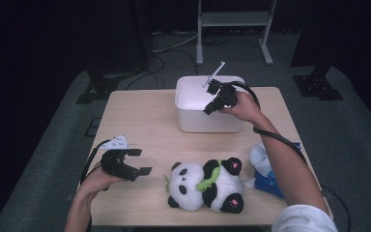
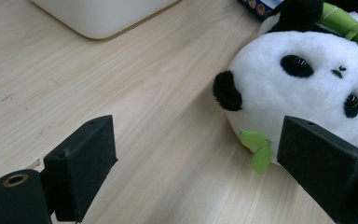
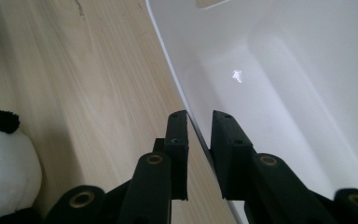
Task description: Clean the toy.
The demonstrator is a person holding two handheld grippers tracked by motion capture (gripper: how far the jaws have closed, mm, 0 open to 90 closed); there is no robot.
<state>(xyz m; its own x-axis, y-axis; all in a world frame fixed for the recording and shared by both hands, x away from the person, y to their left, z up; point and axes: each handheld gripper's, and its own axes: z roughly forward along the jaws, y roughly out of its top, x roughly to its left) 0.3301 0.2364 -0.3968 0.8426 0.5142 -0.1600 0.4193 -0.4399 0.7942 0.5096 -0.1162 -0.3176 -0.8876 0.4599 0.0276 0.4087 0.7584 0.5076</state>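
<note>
The tabletop (image 1: pixel 140 121) is seen whole from the high view, with the white bin (image 1: pixel 193 123) at its far middle. In the right gripper view, the bin's rim (image 3: pixel 193 126) is pinched by the right gripper (image 1: pixel 211 107). The left gripper (image 2: pixel 196 158) is held spread beside the panda (image 1: pixel 207 186). No writing can be read.
</note>
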